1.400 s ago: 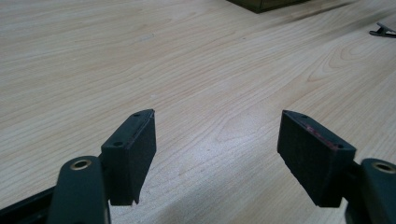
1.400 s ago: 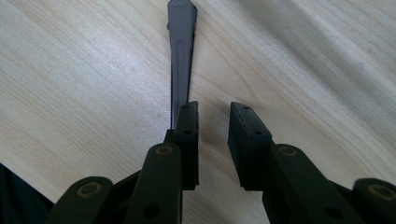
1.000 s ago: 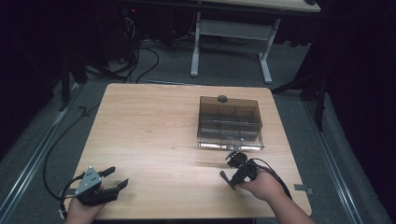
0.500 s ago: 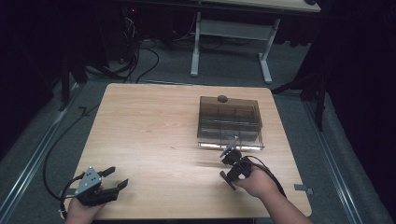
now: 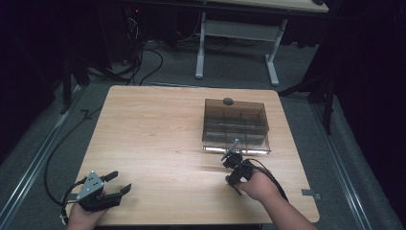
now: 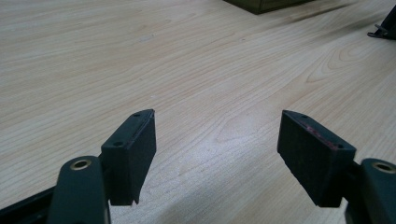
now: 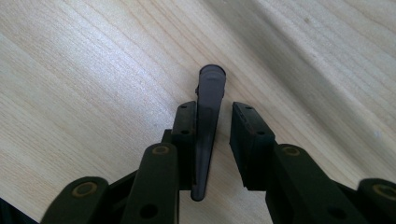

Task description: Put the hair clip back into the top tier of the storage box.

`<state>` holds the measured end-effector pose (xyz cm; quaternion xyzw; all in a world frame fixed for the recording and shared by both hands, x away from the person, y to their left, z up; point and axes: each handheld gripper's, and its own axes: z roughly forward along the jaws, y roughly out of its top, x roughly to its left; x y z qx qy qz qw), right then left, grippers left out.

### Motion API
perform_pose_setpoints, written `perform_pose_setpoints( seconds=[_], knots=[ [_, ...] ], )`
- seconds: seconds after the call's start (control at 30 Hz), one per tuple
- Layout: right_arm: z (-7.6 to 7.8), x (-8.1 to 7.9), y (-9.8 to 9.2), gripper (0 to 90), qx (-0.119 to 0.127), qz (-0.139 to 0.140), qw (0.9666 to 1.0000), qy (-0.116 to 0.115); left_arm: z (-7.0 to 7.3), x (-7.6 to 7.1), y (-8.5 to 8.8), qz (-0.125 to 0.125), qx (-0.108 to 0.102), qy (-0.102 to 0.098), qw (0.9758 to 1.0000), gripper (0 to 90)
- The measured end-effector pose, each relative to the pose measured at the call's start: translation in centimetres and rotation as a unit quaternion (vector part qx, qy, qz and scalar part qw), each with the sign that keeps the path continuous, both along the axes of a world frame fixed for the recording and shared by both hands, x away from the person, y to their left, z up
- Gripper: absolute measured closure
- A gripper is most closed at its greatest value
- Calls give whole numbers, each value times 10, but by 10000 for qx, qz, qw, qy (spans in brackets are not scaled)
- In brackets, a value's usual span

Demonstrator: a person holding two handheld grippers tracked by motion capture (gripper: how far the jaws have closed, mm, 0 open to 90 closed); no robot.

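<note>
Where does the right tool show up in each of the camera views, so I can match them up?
High view: right tool lower centre-right, just before the brown box.
Left gripper view: a dark bit at the top right edge, apparently that tool.
Right gripper view: bottom centre; its jaws have just been closing, with a dark tapered stick between them.
Shared landmark: the light wooden table.

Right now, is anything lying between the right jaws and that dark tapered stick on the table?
Nothing visible. The dark stick already lies between the right gripper's jaws, against one pad with a gap to the other. The jaws have just been closing on it. Bare wooden table surrounds it.
</note>
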<state>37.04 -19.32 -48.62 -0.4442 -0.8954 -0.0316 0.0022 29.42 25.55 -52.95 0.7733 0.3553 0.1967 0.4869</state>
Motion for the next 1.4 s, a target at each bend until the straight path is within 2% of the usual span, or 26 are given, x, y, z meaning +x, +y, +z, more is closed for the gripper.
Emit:
perform_pose_setpoints(
  seconds=[0.37, 0.6, 0.97, 1.3, 1.33, 1.4],
  knots=[
    [-1, 1, 3, 797, -41, 29, 10000, 25, 0, 0, 0, -5, -1, 2, 10000, 287],
    [0, 2, 3, 806, -35, 69, 10000, 3, 0, 0, 0, -3, -7, 2, 10000, 287],
    [12, 4, -4, 807, 58, -31, 10000, 5, 0, 0, 0, -6, 2, 4, 10000, 287],
    [26, 7, -11, 807, 152, -12, 9999, -17, 0, 0, 0, -6, -1, 6, 10000, 287],
    [28, 8, -12, 807, 166, 66, 9998, -47, 0, 0, 0, -4, -3, 5, 10000, 287],
    [32, 8, -13, 807, 150, -27, 9999, -40, 0, 0, 0, 0, 4, 1, 10000, 287]
  ],
)
